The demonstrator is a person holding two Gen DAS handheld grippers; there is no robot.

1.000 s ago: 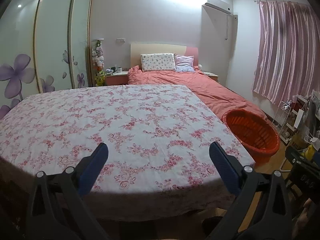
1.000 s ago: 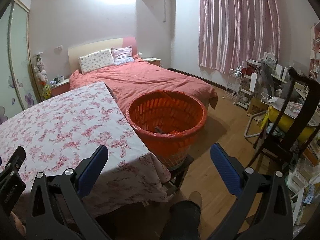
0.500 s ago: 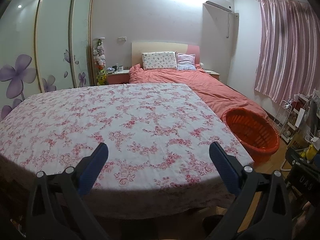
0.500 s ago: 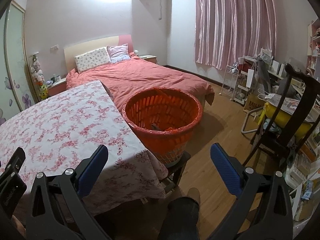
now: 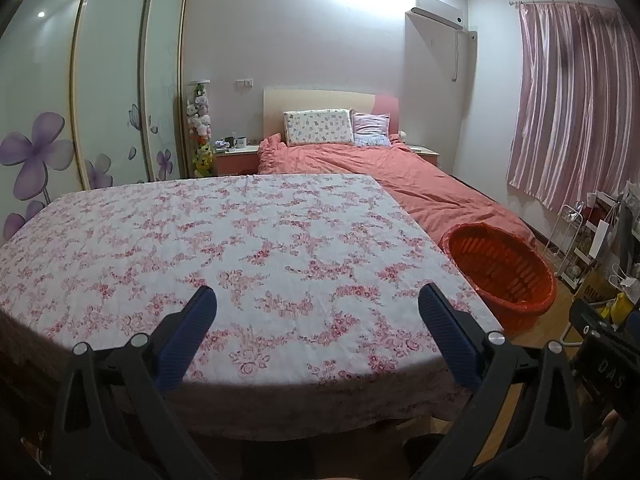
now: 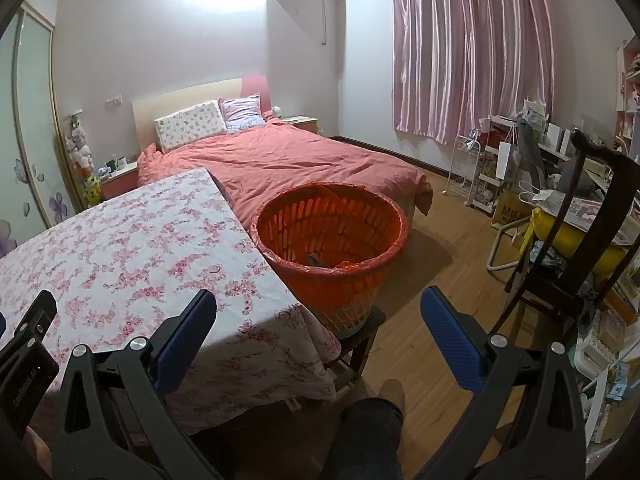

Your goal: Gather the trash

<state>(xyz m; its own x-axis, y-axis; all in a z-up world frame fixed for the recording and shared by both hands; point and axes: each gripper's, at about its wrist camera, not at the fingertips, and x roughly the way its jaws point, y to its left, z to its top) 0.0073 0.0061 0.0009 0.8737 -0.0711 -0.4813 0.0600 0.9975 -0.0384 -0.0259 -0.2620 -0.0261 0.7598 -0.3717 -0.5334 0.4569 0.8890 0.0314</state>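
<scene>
Left hand-held gripper [image 5: 316, 312] spread wide above the floral-clothed table [image 5: 240, 240], right hand-held gripper [image 6: 318, 314] likewise spread and empty, orange basket [image 6: 332, 240] just beside the table's right edge, dark scrap [image 6: 316, 259] inside it

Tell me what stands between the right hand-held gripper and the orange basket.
Nothing visible. The right hand-held gripper is open and empty, and the orange slatted plastic basket sits just ahead on a dark stool. The corner of the floral-clothed table lies to the left of that path, not across it.

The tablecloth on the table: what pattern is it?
The tablecloth is white with a pink floral print, clearest in the left wrist view.
</scene>
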